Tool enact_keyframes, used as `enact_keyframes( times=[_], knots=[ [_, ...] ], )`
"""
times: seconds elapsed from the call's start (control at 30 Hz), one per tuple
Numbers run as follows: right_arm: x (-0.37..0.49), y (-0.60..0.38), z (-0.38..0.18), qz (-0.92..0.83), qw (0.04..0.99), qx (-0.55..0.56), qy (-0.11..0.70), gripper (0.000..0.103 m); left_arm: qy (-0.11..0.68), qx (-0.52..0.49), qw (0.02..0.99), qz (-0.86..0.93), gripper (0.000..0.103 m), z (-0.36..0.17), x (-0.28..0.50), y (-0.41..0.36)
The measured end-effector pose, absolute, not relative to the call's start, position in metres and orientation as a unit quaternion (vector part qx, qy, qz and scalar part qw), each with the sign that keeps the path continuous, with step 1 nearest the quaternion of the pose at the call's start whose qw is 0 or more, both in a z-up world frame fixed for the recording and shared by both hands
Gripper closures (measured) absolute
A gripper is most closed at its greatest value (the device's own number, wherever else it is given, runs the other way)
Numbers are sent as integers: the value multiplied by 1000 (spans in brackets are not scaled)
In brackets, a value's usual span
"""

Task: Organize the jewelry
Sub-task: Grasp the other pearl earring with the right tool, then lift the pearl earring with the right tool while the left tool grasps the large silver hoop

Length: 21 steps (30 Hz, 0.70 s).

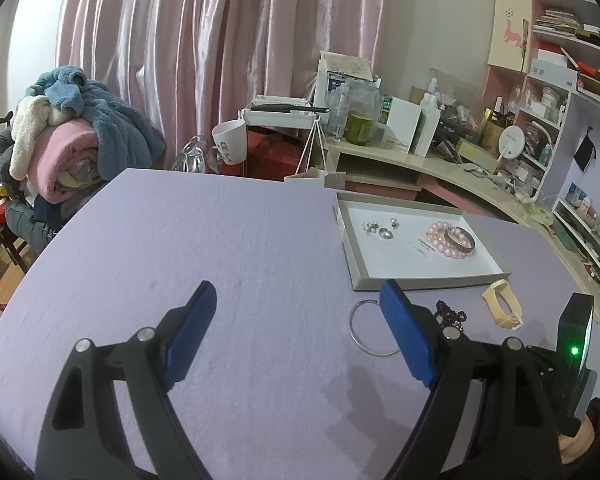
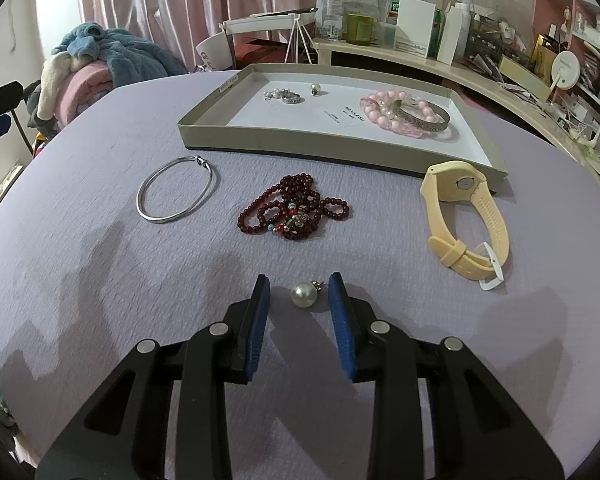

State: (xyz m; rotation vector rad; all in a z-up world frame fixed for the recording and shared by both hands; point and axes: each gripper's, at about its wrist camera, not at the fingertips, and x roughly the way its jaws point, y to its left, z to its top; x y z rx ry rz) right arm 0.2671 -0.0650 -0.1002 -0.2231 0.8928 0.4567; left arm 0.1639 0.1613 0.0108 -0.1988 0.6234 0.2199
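Pearl earring [image 2: 305,295] lies on the purple table [image 2: 100,280] between my right claw's [image 2: 299,292] blue pads, at twelve o'clock from the wrist; the pads stand narrow, not touching it. Bead string [image 2: 294,212] sits beyond, tray [image 2: 300,136] farther still. My left claw [image 1: 300,300] hangs wide, holding nothing.

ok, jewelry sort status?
Done: pink bead bracelet, silver cuff, ring and small pearl pieces already lie in the tray. In hand: right tool straddles the pearl earring, pads not touching it. Left: silver bangle, dark red beads, cream watch. Left tool open, idle.
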Motion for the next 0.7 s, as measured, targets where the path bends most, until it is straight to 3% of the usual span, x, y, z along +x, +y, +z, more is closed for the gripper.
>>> enact_keyframes(
  times=[0.07,0.1,0.13,0.7],
  knots=[
    [267,-66,-100,219,872,-106,425,74,308,-97,940,107,19,9,165,160],
    [267,-65,-99,219,872,-106,425,84,310,-97,940,106,19,8,166,159],
    [268,-66,-99,221,871,-106,426,88,312,-97,939,104,19,7,167,158],
    [278,-119,-79,200,884,-32,421,88,420,-66,903,65,7,-71,222,94]
  ],
)
